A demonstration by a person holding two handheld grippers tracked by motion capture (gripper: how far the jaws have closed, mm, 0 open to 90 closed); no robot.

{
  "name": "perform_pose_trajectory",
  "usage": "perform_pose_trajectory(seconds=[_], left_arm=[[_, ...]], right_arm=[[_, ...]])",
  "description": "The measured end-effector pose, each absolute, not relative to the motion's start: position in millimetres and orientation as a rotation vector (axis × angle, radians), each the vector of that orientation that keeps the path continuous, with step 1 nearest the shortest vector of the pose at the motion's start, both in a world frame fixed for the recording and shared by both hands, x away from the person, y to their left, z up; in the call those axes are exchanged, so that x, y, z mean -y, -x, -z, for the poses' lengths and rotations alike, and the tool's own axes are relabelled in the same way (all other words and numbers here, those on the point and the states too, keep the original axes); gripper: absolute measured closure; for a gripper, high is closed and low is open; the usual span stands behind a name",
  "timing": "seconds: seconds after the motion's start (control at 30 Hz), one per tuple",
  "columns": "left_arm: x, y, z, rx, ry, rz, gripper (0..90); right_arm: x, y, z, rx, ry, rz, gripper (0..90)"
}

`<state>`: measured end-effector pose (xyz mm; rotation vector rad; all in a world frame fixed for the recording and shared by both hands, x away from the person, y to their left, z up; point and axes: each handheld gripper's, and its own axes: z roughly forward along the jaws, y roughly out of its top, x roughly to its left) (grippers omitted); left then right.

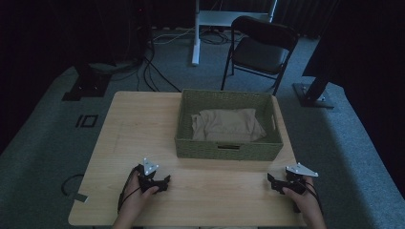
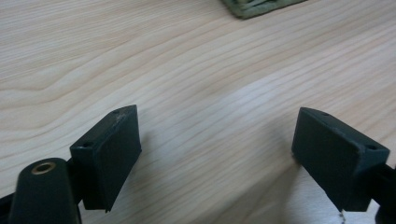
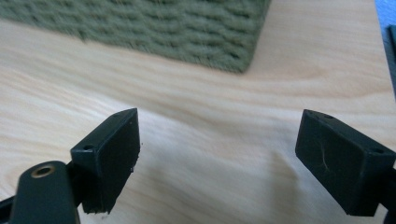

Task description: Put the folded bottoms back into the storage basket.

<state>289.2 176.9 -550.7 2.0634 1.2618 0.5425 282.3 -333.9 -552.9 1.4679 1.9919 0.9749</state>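
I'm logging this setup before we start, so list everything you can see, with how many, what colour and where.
basket: one, green woven, on the far right part of the table.
cloth: one, beige, folded, lying inside the basket.
table: one, light wood, centre of the high view.
folding chair: one, black, on the floor beyond the table.
white stand: one, on the floor beside the chair.
cables: several, black, on the grey carpet beyond the table.
left hand-held gripper: one, black, jaws open, low over the table's near left, nothing between them.
right hand-held gripper: one, black, jaws open, near right, nothing between them.
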Motion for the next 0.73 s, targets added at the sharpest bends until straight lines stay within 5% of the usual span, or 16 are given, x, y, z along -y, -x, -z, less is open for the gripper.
perform_pose_trajectory(seconds=[0.73], left_arm=[[-177.6, -287.0, 551.6, -1.482, -1.959, -0.621, 8.7]], right_arm=[[326.3, -286.2, 555.4, -1.997, -1.539, -0.870, 12.1]])
